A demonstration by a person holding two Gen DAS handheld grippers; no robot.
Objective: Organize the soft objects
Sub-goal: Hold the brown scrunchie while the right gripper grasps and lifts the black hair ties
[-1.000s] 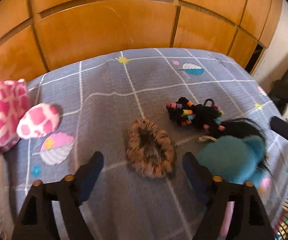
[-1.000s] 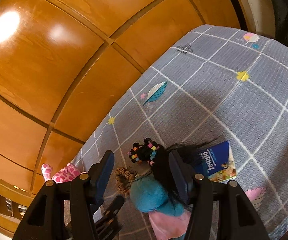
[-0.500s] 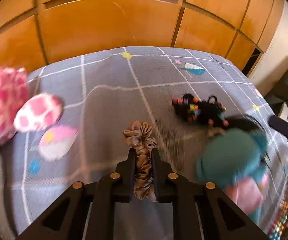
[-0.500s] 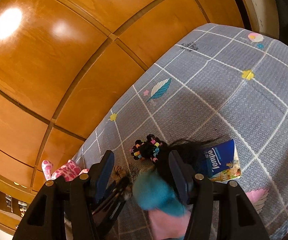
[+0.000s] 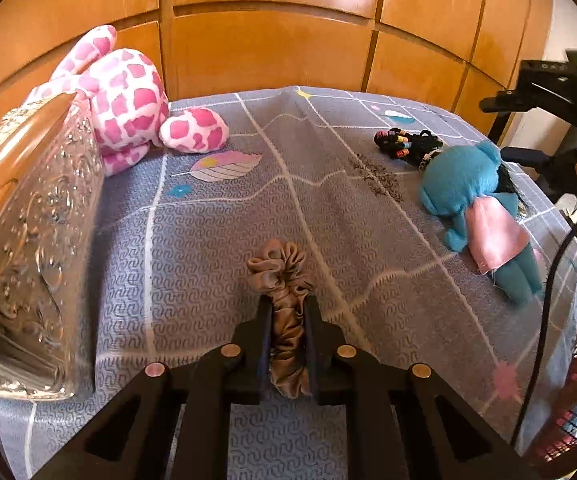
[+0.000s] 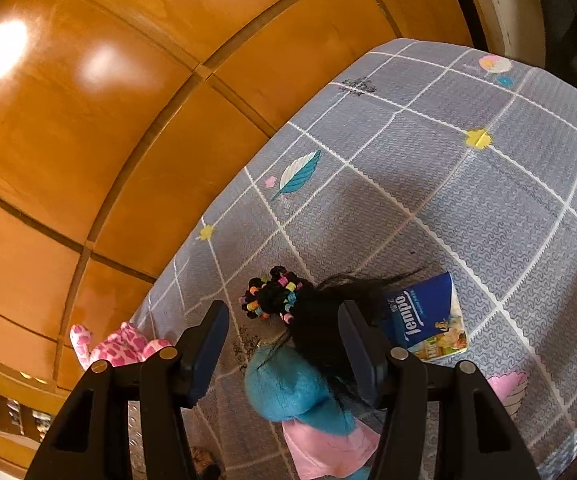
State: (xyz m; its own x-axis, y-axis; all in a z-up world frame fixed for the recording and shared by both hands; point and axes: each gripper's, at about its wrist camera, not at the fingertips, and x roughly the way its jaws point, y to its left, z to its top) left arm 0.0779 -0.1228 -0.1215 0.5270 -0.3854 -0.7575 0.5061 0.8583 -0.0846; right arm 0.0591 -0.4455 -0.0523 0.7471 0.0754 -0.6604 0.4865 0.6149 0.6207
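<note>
My left gripper is shut on a tan satin scrunchie, which sticks out past the fingertips just above the grey patterned bedspread. A teal doll in a pink skirt lies to the right, with a bunch of black hair ties with coloured beads beyond it. In the right wrist view my right gripper hovers open over the teal doll and its black hair, touching neither. The beaded hair ties lie just ahead of it.
A pink-and-white spotted plush rests at the back left against the wooden panels. An ornate clear glass container stands at the left edge. A blue tissue pack lies beside the doll's hair. A cable hangs at the right.
The left gripper closed on the scrunchie and carried it left and back from the doll; the glass container has come into view. The right gripper has stayed still and open.
</note>
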